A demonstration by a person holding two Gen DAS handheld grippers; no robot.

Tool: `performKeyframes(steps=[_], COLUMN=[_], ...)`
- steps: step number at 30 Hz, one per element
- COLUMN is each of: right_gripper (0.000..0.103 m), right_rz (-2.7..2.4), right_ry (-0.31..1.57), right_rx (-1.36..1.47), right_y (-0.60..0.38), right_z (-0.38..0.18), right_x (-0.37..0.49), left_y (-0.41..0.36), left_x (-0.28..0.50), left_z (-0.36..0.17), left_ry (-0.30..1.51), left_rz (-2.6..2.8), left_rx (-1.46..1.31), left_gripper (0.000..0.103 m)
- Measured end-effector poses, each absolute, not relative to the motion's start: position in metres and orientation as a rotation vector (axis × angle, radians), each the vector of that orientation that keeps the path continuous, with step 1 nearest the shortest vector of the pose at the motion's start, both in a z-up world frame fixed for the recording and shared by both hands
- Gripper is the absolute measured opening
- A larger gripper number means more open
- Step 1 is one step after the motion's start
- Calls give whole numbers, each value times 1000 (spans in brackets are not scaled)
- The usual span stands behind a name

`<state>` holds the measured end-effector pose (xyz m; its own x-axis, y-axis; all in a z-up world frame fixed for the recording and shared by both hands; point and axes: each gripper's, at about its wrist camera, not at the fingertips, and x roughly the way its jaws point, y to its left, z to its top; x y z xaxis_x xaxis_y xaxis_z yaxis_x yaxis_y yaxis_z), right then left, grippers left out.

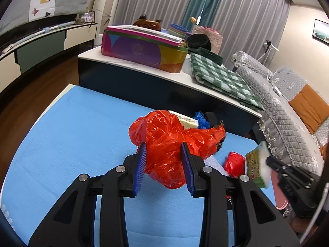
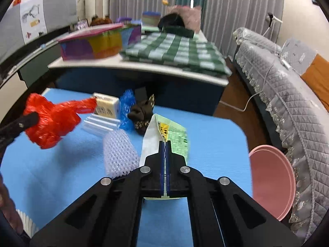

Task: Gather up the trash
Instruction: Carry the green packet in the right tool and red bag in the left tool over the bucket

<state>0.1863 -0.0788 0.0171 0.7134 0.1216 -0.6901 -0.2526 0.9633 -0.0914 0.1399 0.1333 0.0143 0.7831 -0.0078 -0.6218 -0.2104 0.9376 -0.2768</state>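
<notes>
Right wrist view: right gripper [image 2: 164,144] pinching green wrapper [image 2: 176,138]; foam net [image 2: 120,154] just left, pink bin [image 2: 271,181] past blue counter [image 2: 216,142] edge. Left gripper [image 1: 164,154] squeezing red bag [image 1: 164,144].

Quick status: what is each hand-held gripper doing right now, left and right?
Left hand-held gripper: closed on the red plastic bag, bag bunched between its blue pads.
Right hand-held gripper: shut on the green and white packet.

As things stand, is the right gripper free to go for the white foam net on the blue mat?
Probably not yet. The right gripper is shut on a green-and-white packet, so its jaws are occupied. The white foam net lies uncovered just left of it on the blue mat.
</notes>
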Motion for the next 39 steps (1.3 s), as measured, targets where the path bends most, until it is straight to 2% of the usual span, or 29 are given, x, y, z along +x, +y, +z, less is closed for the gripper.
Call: performKeyframes(steps=[11,21,28,39], right_gripper=[1,1,1,1], right_rz=[267,261,255,219], right_ry=[596,492,437,468], right_rx=[-133,-137,-103,-28], right_y=[-120,-174,-206,-242], right_z=[65,85,83,61], right_x=[135,113,106,111], left_y=[105,70,50,26], left_x=[117,90,82,90], left_z=[28,37,34,22], left_ry=[626,587,582,604], left_rz=[69,37,34,21], left_rx=[-282,-195,-155,-127], left_gripper=[33,33,33,33])
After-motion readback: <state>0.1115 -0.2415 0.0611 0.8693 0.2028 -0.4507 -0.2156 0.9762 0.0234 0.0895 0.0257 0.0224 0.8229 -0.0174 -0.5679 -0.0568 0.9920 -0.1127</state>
